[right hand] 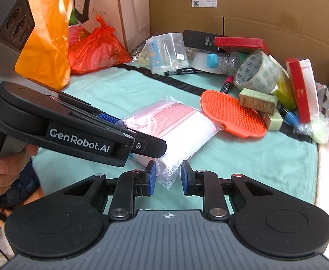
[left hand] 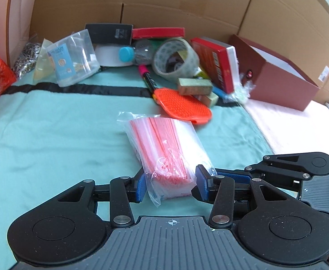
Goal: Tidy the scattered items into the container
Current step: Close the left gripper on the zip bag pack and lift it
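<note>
A clear plastic bag of red-and-white zip bags (left hand: pixel 169 148) lies on the teal cloth (left hand: pixel 52 135). My left gripper (left hand: pixel 171 186) has its blue pads on both sides of the bag's near end and grips it. My right gripper (right hand: pixel 167 177) is open around a loose corner of the same bag (right hand: pixel 175 130), pads apart from it. The left gripper also shows in the right wrist view (right hand: pixel 139 135) on the bag. The dark red open box (left hand: pixel 276 76) stands at the right.
A pile lies at the back: orange silicone brush (left hand: pixel 182 105), tape roll (left hand: pixel 175 58), red book (left hand: pixel 216 63), clear tub (left hand: pixel 74 58), pink marker (left hand: pixel 146 76), small green boxes (left hand: pixel 194 86). Orange and red bags (right hand: pixel 97 47) sit at the left. Cardboard walls surround the area.
</note>
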`<state>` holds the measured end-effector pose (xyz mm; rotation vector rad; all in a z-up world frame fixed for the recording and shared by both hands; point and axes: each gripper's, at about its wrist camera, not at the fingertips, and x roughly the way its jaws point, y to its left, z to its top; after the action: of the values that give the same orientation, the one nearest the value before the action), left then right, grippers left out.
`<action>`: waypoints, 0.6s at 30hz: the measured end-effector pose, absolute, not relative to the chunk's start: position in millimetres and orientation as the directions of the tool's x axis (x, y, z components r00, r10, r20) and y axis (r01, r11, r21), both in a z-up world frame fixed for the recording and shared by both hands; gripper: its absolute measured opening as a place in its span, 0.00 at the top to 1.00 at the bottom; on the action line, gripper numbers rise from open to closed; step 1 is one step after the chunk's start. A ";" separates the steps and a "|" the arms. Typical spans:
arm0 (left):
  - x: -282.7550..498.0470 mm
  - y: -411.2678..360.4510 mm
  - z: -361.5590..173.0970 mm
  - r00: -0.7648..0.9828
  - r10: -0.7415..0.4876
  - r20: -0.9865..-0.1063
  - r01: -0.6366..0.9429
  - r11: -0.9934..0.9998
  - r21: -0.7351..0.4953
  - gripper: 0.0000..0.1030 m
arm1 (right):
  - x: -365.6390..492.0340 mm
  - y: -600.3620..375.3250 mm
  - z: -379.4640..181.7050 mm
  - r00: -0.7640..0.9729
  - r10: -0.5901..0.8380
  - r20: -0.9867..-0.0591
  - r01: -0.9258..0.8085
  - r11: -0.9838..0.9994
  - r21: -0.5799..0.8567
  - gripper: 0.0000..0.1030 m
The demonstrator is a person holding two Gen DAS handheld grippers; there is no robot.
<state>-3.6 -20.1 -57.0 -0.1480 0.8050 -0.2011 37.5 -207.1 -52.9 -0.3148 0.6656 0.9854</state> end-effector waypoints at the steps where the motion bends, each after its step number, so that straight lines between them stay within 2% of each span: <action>1: -7.7 -22.7 -57.2 0.675 -0.236 -0.699 0.124 0.970 -0.207 0.55 | 35.6 -210.8 -52.6 0.375 0.663 -0.648 -0.849 0.527 0.048 0.74; 8: -28.8 -39.3 -56.5 0.673 -0.239 -0.700 0.146 0.971 -0.190 0.54 | 25.2 -234.3 -52.2 0.364 0.669 -0.648 -0.850 0.523 0.063 0.74; 10: -32.6 -43.1 -55.7 0.671 -0.242 -0.701 0.154 0.970 -0.188 0.45 | 23.3 -239.6 -51.7 0.361 0.672 -0.646 -0.846 0.527 0.076 0.73; 12: -34.6 -44.5 -56.4 0.668 -0.250 -0.701 0.157 0.968 -0.196 0.31 | 23.0 -244.9 -52.1 0.355 0.680 -0.641 -0.842 0.530 0.097 0.71; 13: -35.4 -44.6 -56.6 0.669 -0.250 -0.700 0.157 0.968 -0.195 0.29 | 23.1 -247.5 -52.7 0.354 0.683 -0.639 -0.839 0.534 0.106 0.69; 16: -36.4 -41.5 -55.7 0.676 -0.232 -0.699 0.142 0.972 -0.186 0.18 | 22.5 -251.2 -53.8 0.370 0.684 -0.629 -0.833 0.544 0.102 0.47; 18: -35.6 -37.1 -55.1 0.686 -0.213 -0.696 0.122 0.976 -0.178 0.13 | 22.4 -252.4 -54.2 0.368 0.690 -0.623 -0.837 0.538 0.100 0.42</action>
<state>-35.5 -37.1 -55.1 -0.1207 0.7933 -0.1882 22.4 -252.4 -54.2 -0.2504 0.6683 0.9933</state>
